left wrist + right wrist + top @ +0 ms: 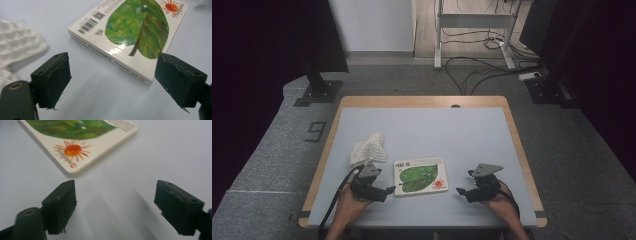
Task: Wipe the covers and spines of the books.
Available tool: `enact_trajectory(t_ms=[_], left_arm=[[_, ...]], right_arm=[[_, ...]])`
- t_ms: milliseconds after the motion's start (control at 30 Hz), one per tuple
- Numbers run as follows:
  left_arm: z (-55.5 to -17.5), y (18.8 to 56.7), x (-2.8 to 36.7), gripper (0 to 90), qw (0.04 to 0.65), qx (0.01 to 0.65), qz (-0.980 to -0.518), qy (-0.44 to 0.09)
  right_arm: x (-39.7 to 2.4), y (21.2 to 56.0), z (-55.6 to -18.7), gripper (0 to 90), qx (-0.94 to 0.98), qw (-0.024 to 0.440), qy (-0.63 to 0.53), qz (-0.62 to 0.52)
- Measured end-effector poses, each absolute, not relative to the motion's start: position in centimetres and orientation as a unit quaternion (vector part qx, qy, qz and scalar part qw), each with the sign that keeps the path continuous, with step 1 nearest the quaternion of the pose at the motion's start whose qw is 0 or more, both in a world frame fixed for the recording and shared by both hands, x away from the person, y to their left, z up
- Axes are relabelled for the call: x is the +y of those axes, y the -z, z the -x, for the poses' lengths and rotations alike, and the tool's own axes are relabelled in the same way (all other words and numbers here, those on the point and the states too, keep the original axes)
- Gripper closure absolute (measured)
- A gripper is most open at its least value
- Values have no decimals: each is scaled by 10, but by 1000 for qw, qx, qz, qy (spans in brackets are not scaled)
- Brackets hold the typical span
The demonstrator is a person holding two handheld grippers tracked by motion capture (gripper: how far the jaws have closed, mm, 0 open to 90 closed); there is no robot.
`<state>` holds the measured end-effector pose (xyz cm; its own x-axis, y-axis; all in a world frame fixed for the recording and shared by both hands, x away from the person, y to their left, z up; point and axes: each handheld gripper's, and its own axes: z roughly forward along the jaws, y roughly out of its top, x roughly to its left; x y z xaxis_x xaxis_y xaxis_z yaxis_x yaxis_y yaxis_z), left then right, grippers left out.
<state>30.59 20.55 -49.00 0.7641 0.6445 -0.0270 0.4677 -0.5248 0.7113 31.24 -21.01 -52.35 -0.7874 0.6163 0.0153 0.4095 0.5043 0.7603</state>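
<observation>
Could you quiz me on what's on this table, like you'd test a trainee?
1. True or false: the left claw grips the book.
2. What lies beside the book on its left: (a) white cloth, (b) cup, (c) pen?
3. What orange picture sits on the book's corner nearest the right claw?

Key: 1. False; both claws stand open, off the book. 2. a. 3. A sun.
</observation>
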Motion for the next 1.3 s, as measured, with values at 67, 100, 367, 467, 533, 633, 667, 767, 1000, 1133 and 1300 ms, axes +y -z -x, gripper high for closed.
enact_trajectory(t_ms=[67, 100, 367, 467, 533, 633, 667, 767, 1000, 1133, 1300], left_arm=[[-310, 485, 207, 97, 358, 323, -868, -121], [-311, 482, 208, 85, 359, 323, -867, -122], [-330, 460, 220, 58, 352, 340, -862, -133], [-338, 453, 225, 56, 346, 348, -861, -134], [-344, 450, 229, 54, 343, 354, -859, -135], [-353, 445, 236, 62, 337, 364, -856, -143], [-356, 443, 238, 67, 335, 367, -855, -146], [-368, 440, 245, 100, 327, 378, -853, -152], [-396, 441, 263, 155, 332, 406, -839, -140], [-408, 448, 272, 178, 334, 421, -832, -136], [-421, 460, 276, 214, 326, 433, -829, -139]], right_arm=[[-217, 524, -312, 128, 856, 130, -395, -307], [-220, 524, -312, 122, 855, 133, -393, -312], [-234, 534, -314, 7, 856, 142, -365, -337], [-235, 536, -315, 3, 855, 140, -365, -341], [-235, 536, -315, 2, 855, 140, -364, -343], [-235, 536, -315, 2, 854, 139, -366, -342], [-235, 536, -315, 3, 855, 140, -365, -342], [-235, 536, -315, 2, 854, 140, -366, -342], [-235, 536, -314, 4, 854, 142, -366, -341], [-235, 536, -314, 5, 854, 143, -366, -341], [-235, 537, -314, 5, 854, 144, -366, -340]])
